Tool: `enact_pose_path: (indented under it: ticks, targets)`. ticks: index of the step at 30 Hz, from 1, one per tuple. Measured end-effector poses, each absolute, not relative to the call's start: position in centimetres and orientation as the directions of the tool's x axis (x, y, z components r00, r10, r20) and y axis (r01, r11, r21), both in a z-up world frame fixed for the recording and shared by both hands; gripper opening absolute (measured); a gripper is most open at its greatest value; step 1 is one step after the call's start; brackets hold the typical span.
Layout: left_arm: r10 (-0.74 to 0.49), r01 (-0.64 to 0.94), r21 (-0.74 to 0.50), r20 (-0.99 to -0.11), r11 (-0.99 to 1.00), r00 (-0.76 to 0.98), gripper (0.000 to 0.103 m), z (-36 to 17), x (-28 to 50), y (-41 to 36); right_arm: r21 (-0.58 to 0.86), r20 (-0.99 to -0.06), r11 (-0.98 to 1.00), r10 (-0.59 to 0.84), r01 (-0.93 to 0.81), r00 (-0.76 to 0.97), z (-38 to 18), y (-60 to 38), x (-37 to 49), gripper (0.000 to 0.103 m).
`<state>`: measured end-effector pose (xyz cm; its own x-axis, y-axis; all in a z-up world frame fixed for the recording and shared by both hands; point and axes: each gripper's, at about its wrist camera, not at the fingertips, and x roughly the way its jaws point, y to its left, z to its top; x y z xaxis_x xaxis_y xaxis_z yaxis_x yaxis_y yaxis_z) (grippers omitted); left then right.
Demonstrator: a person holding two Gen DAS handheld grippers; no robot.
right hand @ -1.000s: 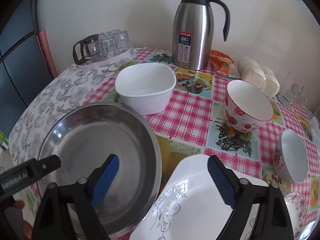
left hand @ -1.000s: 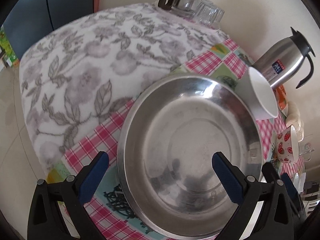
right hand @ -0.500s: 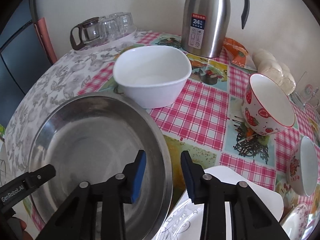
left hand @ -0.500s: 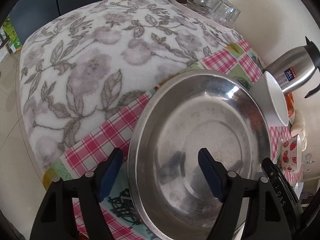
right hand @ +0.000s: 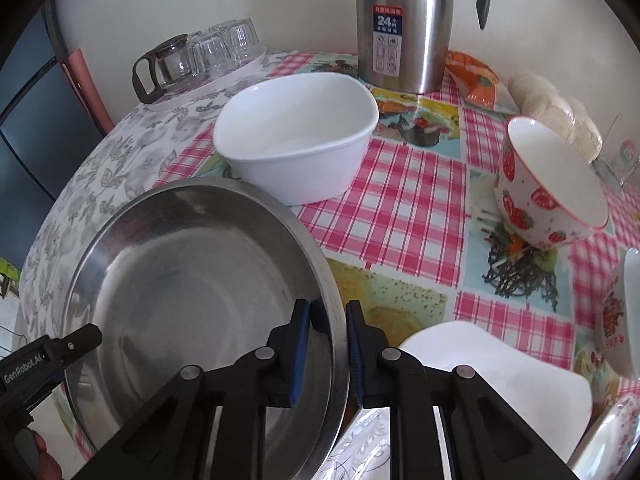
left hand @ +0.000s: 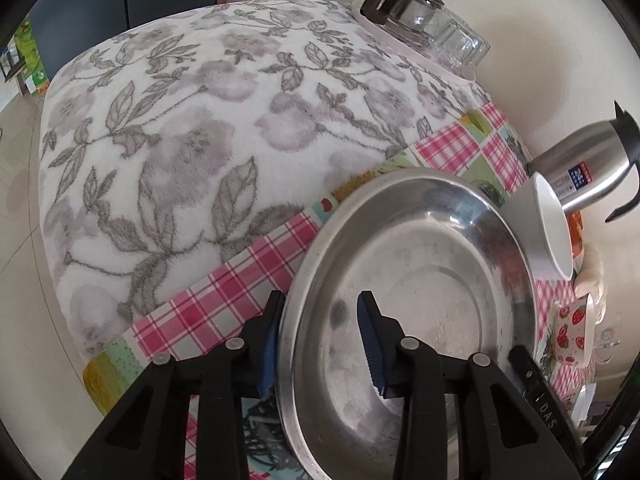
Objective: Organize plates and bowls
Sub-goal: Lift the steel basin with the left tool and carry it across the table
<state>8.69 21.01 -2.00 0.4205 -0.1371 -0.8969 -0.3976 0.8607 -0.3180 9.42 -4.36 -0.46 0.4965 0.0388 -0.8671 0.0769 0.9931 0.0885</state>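
Observation:
A wide steel basin (left hand: 420, 280) sits on the checked tablecloth, and both grippers are at its rim. My left gripper (left hand: 320, 340) straddles the near-left rim. Its jaws are closing; the inner pad still stands off the wall. My right gripper (right hand: 328, 340) is closing on the basin's (right hand: 192, 288) right rim, with both blue pads against the metal. The left gripper's body (right hand: 52, 356) shows at the basin's far side. Behind the basin sits a white square bowl (right hand: 296, 140). A strawberry bowl (right hand: 548, 192) stands to the right and a white square plate (right hand: 500, 368) lies at the near right.
A steel thermos jug (right hand: 404, 24) stands at the back by the wall. A tray of upturned glasses (right hand: 200, 56) is at the back left. A small patterned bowl (right hand: 624, 312) lies at the right edge. A grey floral cloth (left hand: 180, 140) covers the table's left part.
Both grippers' jaws have narrowed from wide open around the basin's rim. The left one shifted onto the near-left rim; the right one sank onto the right rim.

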Motion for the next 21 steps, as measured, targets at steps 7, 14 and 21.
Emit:
enact_pose_path:
  ticks: [7,14,21]
  targets:
    - [-0.141,-0.439,-0.352,-0.885,0.827,0.443,0.035,-2.1,8.8,22.5,0.135,-0.872,0.988,0.082,0.076,0.482,-0.9,-4.2,8.6,0.019]
    - [-0.15,-0.453,-0.356,-0.891,0.818,0.429,0.029,-2.1,9.0,23.3,0.209,-0.857,0.974,0.142,0.082,0.496,-0.9,-4.4,7.0,0.017]
    - [-0.194,-0.426,-0.388,-0.881,0.818,0.431,0.028,-1.6,9.1,23.2,0.25,-0.817,0.964,0.16,0.09,0.553,0.9,-5.0,4.8,0.017]
